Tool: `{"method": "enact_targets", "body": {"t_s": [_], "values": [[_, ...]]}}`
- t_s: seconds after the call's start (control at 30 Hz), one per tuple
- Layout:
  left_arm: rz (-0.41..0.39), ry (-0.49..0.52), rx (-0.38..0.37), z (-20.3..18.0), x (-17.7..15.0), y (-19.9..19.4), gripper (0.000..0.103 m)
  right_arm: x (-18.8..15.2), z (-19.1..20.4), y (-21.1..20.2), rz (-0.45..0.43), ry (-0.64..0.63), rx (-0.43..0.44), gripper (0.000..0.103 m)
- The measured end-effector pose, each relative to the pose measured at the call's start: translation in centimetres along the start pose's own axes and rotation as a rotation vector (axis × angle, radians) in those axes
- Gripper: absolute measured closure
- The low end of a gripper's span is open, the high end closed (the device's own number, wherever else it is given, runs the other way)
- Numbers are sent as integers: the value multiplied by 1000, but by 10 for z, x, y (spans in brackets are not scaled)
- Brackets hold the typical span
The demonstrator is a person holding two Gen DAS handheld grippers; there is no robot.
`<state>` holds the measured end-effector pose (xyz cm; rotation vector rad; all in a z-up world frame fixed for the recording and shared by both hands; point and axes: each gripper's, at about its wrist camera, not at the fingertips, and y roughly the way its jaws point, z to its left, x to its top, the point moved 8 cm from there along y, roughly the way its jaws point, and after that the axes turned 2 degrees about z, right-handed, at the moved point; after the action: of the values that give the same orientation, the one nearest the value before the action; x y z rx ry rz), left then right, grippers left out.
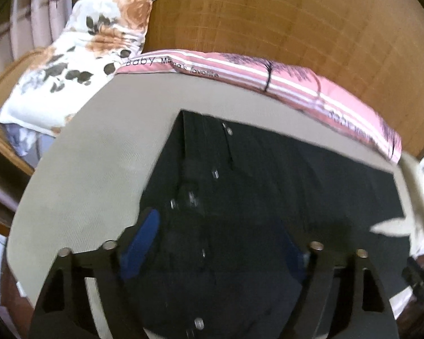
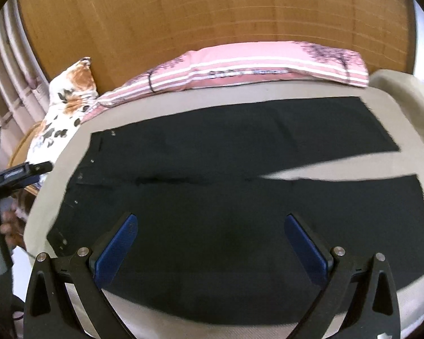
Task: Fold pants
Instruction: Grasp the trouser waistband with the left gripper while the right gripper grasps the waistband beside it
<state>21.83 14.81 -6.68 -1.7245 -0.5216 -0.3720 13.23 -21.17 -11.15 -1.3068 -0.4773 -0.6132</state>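
Note:
Black pants (image 2: 212, 192) lie flat on a beige bed cover (image 2: 155, 104), waistband at the left, both legs running right with a narrow gap between the hems. My right gripper (image 2: 212, 226) is open above the near leg, blue pads apart, holding nothing. In the left wrist view the pants (image 1: 282, 183) show from the waistband end, with metal buttons visible. My left gripper (image 1: 220, 231) is open over the waistband area, its blue pads wide apart. The left gripper also shows in the right wrist view (image 2: 17, 175) at the far left.
A pink striped pillow (image 2: 254, 67) lies along the far edge of the bed against a wooden headboard (image 2: 212, 14). A floral pillow (image 1: 79, 59) sits at the back left. Curtains (image 1: 39, 8) hang at the far left.

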Motion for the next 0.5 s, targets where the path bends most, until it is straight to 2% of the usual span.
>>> {"method": "enact_targets", "body": {"t_s": [0.27,0.43,0.5], "values": [[71,-146,-203,33,65,58,47,35,31,49,92,47,107,0],[140,-225,-306,44,86,102,51,45,39,78,153,67,121,0],[165,-247,-321,50,90,116,52,48,41,88,167,75,112,0]]}}
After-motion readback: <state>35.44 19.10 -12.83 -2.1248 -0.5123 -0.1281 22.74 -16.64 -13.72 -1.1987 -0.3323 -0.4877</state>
